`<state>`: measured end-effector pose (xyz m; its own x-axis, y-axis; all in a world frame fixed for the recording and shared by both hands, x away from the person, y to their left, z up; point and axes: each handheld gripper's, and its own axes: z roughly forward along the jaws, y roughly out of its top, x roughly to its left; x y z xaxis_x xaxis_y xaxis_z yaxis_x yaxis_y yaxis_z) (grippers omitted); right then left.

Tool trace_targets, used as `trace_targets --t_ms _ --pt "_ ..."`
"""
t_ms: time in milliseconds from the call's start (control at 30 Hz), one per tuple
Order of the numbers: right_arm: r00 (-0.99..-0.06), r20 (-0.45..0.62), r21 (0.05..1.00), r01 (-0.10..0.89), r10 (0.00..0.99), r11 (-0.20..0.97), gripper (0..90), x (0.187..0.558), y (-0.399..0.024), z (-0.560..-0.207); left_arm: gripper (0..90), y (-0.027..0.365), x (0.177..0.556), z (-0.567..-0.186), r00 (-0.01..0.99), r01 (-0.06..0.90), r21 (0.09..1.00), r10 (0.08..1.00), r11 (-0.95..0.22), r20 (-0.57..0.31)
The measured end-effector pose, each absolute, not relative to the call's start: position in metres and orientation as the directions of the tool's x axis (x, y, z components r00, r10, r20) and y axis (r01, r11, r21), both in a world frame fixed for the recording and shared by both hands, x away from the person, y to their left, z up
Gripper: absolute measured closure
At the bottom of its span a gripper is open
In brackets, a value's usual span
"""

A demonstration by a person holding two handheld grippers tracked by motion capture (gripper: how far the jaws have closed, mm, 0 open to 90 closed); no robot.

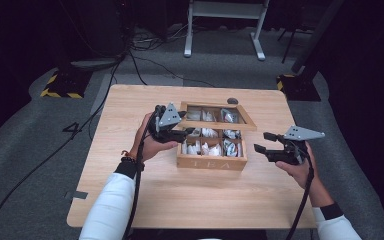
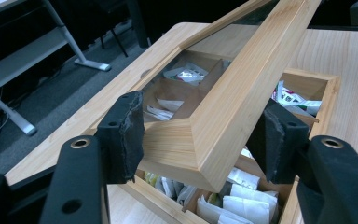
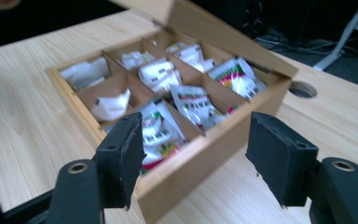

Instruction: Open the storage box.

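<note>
The tea box sits mid-worktop; the left claw grips its raised lid at the corner; at three o'clock the right claw hovers open, holding nothing.

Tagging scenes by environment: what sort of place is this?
Probably a lab or recording studio, not a home. A lone wooden table stands on grey carpet, ringed by black curtains, cables on the floor, and a stand base with hazard tape. A wooden tea box is the prop.
</note>
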<state>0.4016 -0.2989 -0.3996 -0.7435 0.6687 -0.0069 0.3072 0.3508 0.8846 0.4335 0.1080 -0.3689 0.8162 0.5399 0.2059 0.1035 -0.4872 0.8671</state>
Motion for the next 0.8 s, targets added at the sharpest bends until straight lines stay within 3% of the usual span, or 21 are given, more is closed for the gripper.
trace_targets --t_ms 500,800 --pt "-0.729 -0.08 0.772 0.386 0.68 0.504 33.6 0.397 -0.326 -0.449 46.3 0.109 0.446 -0.354 0.829 0.081 0.874 0.519 -0.479 0.208" --pt "-0.734 -0.002 0.756 0.443 0.679 0.482 33.3 0.394 -0.33 -0.476 46.7 0.11 0.453 -0.347 0.831 0.08 0.882 0.519 -0.464 0.197"
